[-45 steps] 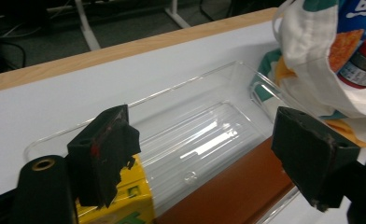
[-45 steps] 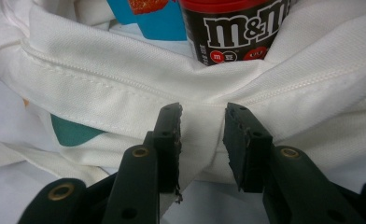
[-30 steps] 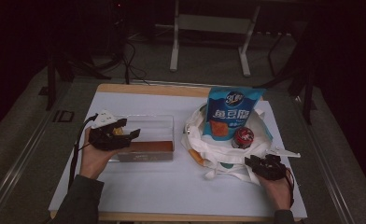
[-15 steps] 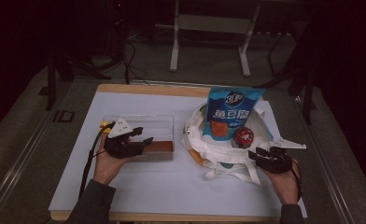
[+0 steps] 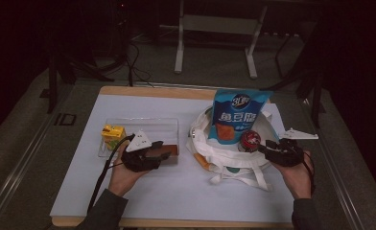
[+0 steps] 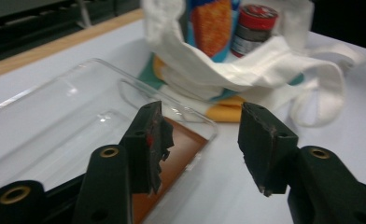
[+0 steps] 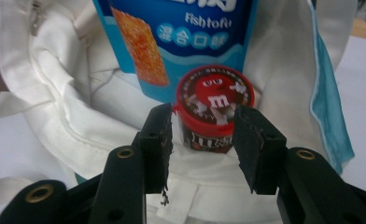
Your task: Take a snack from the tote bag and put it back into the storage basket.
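My left gripper [image 5: 161, 149] [image 6: 200, 135] hovers over the front right corner of a clear plastic tray [image 5: 143, 122] [image 6: 55, 107]. Its jaws have just been closing and stand open with nothing between the pads. A brown flat bar [image 5: 172, 149] [image 6: 176, 158] lies in that corner under one jaw. A white tote bag [image 5: 210, 153] [image 6: 218, 70] [image 7: 55, 93] holds a blue snack pouch [image 5: 239, 117] [image 7: 181, 32] and a red-lidded M&M's tub [image 5: 250, 139] [image 6: 253, 25] [image 7: 214, 100]. My right gripper [image 5: 266, 146] [image 7: 202, 140] has just widened and stands open, with the tub just beyond its tips.
A yellow juice box [image 5: 113, 134] stands in the tray's left end. A white mat [image 5: 176, 196] covers the wooden table [image 5: 147, 90], and the bag's straps [image 5: 239, 181] trail toward the front edge. Dark floor and a metal stand lie beyond the table.
My left hand has moved right along the tray's front and sunk toward the brown bar, its jaws narrowing. My right hand has risen from the mat toward the tub.
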Action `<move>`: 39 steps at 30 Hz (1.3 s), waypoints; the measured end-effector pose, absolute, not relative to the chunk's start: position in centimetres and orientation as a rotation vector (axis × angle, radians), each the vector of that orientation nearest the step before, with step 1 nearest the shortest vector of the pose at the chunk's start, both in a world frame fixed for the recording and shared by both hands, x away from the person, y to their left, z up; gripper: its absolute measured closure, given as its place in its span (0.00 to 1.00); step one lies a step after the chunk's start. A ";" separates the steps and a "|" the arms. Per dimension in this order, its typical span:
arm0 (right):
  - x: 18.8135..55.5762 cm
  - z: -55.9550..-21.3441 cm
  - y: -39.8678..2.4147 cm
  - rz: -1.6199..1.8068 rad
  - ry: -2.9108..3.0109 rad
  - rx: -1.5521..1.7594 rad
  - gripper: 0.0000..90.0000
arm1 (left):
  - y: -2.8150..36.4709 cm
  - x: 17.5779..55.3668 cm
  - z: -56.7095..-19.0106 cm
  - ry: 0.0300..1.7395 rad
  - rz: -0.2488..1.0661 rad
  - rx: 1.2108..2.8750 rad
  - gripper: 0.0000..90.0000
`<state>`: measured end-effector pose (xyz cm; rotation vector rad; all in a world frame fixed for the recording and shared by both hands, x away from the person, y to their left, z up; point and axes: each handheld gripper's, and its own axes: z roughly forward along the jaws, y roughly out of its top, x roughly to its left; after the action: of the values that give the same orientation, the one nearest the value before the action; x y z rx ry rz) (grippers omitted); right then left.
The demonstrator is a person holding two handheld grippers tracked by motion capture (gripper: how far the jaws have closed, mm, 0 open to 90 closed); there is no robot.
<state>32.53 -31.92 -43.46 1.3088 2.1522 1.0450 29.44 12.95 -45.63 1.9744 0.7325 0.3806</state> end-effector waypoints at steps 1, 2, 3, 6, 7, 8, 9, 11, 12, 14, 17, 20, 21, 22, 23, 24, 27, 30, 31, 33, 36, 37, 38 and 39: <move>32.6 -43.3 -31.9 1.040 2.156 1.303 0.64 | 12.7 29.3 -45.8 0.723 0.376 1.979 0.57; 32.6 -43.3 -31.9 1.040 2.156 1.303 0.64 | 12.7 29.3 -45.8 0.723 0.376 1.979 0.57; 32.7 -43.1 -31.8 1.031 2.164 1.294 0.65 | 12.2 29.0 -46.0 0.699 0.360 1.990 0.57; 33.0 -42.3 -31.6 1.004 2.189 1.264 0.65 | 11.5 28.6 -46.4 0.661 0.355 2.002 0.59; 33.0 -42.1 -31.6 1.001 2.194 1.258 0.65 | 11.3 28.5 -46.5 0.656 0.351 2.006 0.59; 33.1 -42.0 -31.5 0.997 2.198 1.258 0.65 | 11.1 28.4 -46.6 0.650 0.354 2.012 0.59; 33.2 -41.8 -31.5 0.994 2.199 1.258 0.65 | 10.8 28.3 -46.8 0.646 0.353 2.022 0.59; 33.4 -41.6 -31.6 0.997 2.203 1.264 0.65 | 10.4 28.2 -47.3 0.638 0.339 2.040 0.60; 33.5 -41.4 -31.5 0.999 2.202 1.270 0.66 | 10.1 28.2 -47.6 0.634 0.328 2.044 0.61; 33.8 -41.2 -31.5 0.994 2.207 1.275 0.67 | 9.7 28.1 -48.2 0.613 0.316 2.061 0.62; 34.0 -41.0 -31.3 0.985 2.207 1.270 0.68 | 9.0 28.0 -49.1 0.595 0.296 2.081 0.62; 34.3 -40.8 -31.2 0.996 2.210 1.271 0.68 | 8.6 28.0 -50.0 0.578 0.280 2.088 0.62; 34.4 -40.7 -31.2 1.015 2.212 1.272 0.68 | 8.5 28.0 -50.4 0.580 0.277 2.090 0.61; 34.5 -40.7 -31.2 1.038 2.214 1.278 0.67 | 8.5 28.1 -50.8 0.581 0.267 2.093 0.61; 34.6 -40.6 -31.3 1.050 2.215 1.279 0.67 | 8.4 28.2 -51.1 0.577 0.263 2.101 0.61; 34.6 -40.6 -31.3 1.055 2.215 1.281 0.67 | 8.4 28.3 -51.5 0.576 0.257 2.107 0.61; 34.8 -40.4 -31.4 1.051 2.214 1.282 0.67 | 8.3 28.6 -52.4 0.590 0.251 2.134 0.61; 35.1 -40.0 -31.5 1.056 2.208 1.283 0.67 | 8.2 28.8 -53.0 0.598 0.238 2.141 0.63; 35.2 -39.9 -31.5 1.060 2.207 1.288 0.67 | 8.2 28.8 -53.1 0.596 0.236 2.140 0.63; 35.5 -39.8 -31.5 1.061 2.205 1.288 0.66 | 8.1 28.9 -53.4 0.588 0.227 2.139 0.63; 35.8 -39.7 -31.4 1.049 2.205 1.289 0.66 | 7.8 28.9 -53.7 0.585 0.213 2.143 0.63; 35.9 -39.6 -31.4 1.048 2.206 1.290 0.65 | 7.7 28.9 -53.9 0.587 0.212 2.148 0.63; 36.1 -39.6 -31.4 1.055 2.207 1.292 0.65 | 7.6 28.8 -53.9 0.590 0.221 2.156 0.62; 36.2 -39.5 -31.4 1.065 2.208 1.291 0.65 | 7.6 28.8 -53.9 0.585 0.231 2.155 0.62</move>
<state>36.19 -31.38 -39.52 1.2915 2.2085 1.0646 28.77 7.58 -53.88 2.1554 0.5848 0.2307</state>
